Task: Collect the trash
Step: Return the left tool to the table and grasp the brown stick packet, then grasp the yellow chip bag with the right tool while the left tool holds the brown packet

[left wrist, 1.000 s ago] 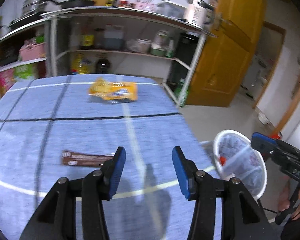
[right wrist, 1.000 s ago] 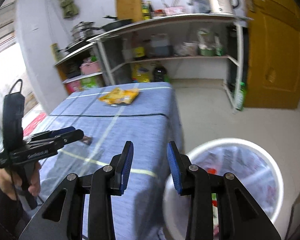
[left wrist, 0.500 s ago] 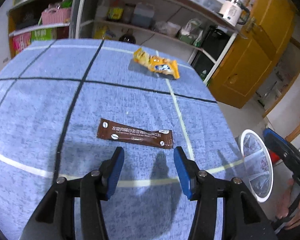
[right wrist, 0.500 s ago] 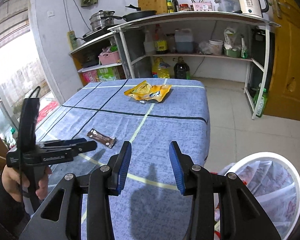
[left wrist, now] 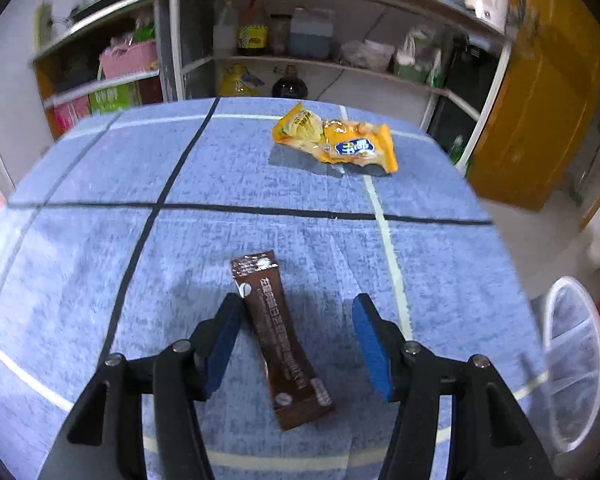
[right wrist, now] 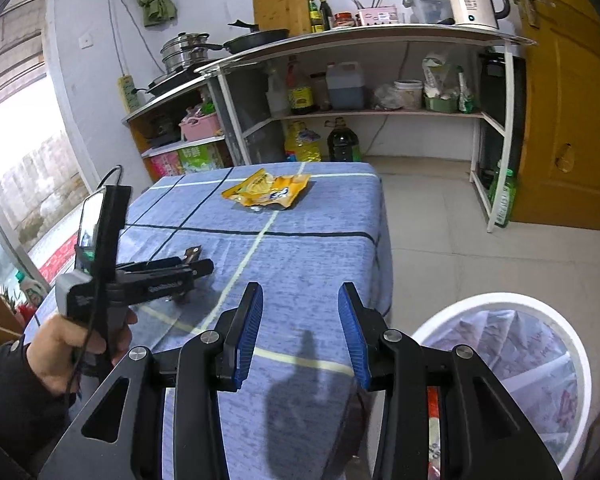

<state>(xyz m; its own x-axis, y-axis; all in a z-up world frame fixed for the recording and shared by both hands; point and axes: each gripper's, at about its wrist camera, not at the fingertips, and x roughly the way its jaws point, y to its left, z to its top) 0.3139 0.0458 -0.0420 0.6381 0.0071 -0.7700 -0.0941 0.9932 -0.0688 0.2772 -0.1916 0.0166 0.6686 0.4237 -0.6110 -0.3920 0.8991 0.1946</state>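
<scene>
A brown snack wrapper [left wrist: 282,336] lies flat on the blue tablecloth [left wrist: 260,184], running lengthwise between the fingers of my left gripper [left wrist: 298,312]. The jaws are closing; the wrapper lies close to the left pad and well clear of the right one. In the right wrist view only the wrapper's tip [right wrist: 193,253] shows past the left gripper [right wrist: 198,264], held by a hand. A crumpled yellow snack bag [left wrist: 340,144] [right wrist: 268,192] lies at the table's far end. My right gripper [right wrist: 300,296] hovers open over the table's near right corner, nothing between its fingers.
A white bin with a clear liner [right wrist: 496,298] [left wrist: 572,360] stands on the floor off the table's right side, some red trash inside. Kitchen shelves [right wrist: 372,112] with bottles stand beyond the table; an orange door [right wrist: 572,120] is at the right.
My left gripper has dropped and turned toward the brown wrapper, which lay crosswise ahead and now runs between its fingers. The right gripper has swung from over the bin toward the table.
</scene>
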